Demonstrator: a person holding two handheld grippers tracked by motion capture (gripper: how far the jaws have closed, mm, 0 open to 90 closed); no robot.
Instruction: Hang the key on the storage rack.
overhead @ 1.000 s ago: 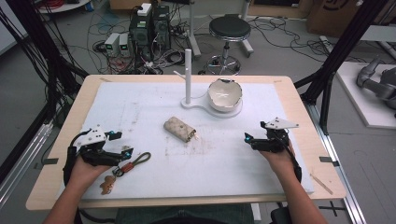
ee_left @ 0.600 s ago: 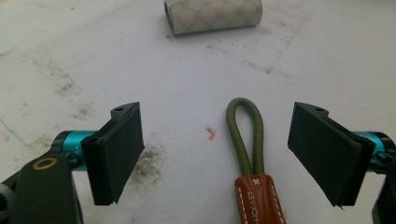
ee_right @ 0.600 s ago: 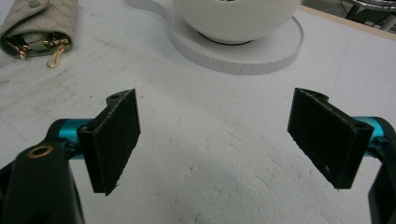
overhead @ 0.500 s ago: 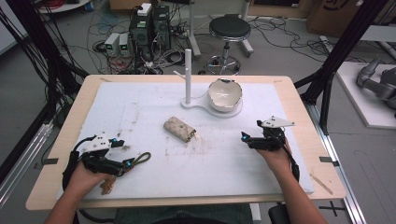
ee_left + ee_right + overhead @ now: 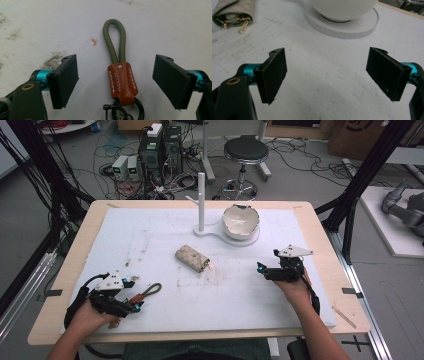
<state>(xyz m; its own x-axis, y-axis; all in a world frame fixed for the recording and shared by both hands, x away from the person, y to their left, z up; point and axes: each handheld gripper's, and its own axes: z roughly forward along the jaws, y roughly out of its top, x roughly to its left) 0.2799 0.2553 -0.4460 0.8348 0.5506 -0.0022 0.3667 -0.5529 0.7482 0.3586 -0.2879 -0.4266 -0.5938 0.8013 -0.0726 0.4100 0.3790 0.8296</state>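
Note:
A key fob [image 5: 120, 75] with an olive cord loop [image 5: 115, 40], a brown leather tab and a black ring lies on the white mat; in the high view the key fob [image 5: 148, 292] sits at the front left. My left gripper [image 5: 116, 82] is open, its jaws on either side of the leather tab without touching it; in the high view the left gripper [image 5: 132, 295] hovers over the fob's ring end. My right gripper [image 5: 334, 75] is open over bare mat, and the high view places the right gripper [image 5: 260, 268] at the mat's right. A beige pouch [image 5: 192, 258] lies mid-table.
A white bowl [image 5: 241, 221] rests on a white round base with an upright post [image 5: 201, 200] at the back. The pouch [image 5: 233, 12] with its gold clasp and the bowl [image 5: 342, 8] lie ahead of the right gripper. The white mat [image 5: 150, 230] covers a wooden table.
My left gripper has moved toward the front and right, coming down over the key fob. The right gripper has shifted slightly left and away from the front edge.

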